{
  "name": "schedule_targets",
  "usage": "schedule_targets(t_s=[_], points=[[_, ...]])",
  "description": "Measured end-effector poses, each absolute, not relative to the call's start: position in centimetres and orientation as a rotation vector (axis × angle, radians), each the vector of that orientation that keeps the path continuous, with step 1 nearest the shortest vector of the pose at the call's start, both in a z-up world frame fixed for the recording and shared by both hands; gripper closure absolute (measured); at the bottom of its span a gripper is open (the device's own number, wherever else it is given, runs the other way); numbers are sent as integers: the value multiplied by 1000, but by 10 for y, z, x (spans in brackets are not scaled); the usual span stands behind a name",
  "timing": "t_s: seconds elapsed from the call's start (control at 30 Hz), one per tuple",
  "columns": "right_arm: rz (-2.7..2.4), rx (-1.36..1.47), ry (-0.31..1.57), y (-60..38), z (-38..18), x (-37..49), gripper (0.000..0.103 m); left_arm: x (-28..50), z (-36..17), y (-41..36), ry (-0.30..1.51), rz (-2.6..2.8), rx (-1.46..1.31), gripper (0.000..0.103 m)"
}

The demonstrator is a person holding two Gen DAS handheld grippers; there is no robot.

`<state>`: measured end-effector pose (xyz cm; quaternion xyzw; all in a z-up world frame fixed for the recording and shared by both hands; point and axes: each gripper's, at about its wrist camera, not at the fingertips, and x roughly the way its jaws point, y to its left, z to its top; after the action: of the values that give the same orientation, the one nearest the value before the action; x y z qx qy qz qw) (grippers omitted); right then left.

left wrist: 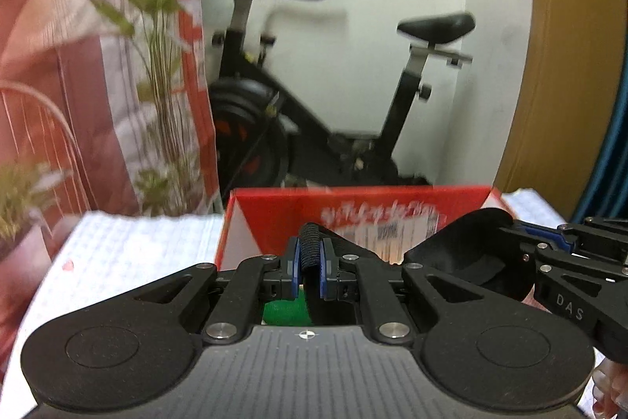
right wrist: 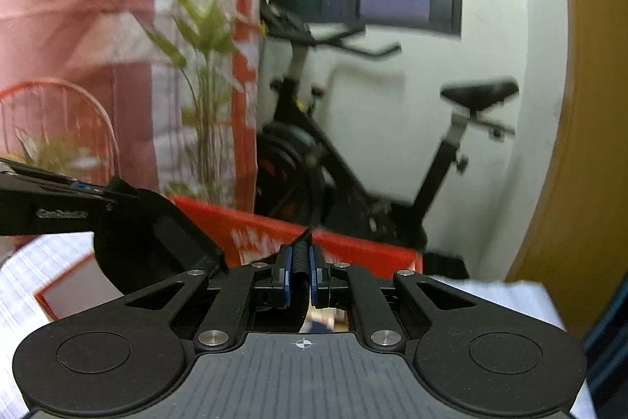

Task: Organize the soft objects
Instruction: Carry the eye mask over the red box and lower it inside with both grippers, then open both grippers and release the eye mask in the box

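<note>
A black soft item with a ribbed edge (left wrist: 311,246) is pinched between the blue pads of my left gripper (left wrist: 312,262), which is shut on it. Its wide curved part (left wrist: 463,254) stretches right to my right gripper (left wrist: 514,234), which comes in from the right edge. In the right wrist view the same ribbed edge (right wrist: 301,258) is clamped in my right gripper (right wrist: 301,269). There the black fabric (right wrist: 157,242) runs left to the left gripper (right wrist: 110,195). An open red cardboard box (left wrist: 353,203) (right wrist: 365,250) stands just beyond both grippers.
Box and grippers are over a table with a white patterned cloth (left wrist: 129,254). Something green (left wrist: 284,313) shows below the left gripper. Behind stand an exercise bike (left wrist: 314,112), a leafy plant (left wrist: 161,65), a red-and-white curtain (left wrist: 47,26) and a wooden panel (left wrist: 569,65).
</note>
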<state>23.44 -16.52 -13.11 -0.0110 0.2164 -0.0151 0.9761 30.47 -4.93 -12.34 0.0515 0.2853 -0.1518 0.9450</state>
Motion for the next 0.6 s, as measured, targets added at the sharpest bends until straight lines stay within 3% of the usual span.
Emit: schedule_targets(t_s=[0.3, 0.6], points=[[-46, 68, 658, -176, -175, 254, 95, 317, -154, -48, 740, -329, 171, 93], [-66, 97, 710, -181, -186, 256, 94, 321, -158, -46, 764, -328, 176, 92]])
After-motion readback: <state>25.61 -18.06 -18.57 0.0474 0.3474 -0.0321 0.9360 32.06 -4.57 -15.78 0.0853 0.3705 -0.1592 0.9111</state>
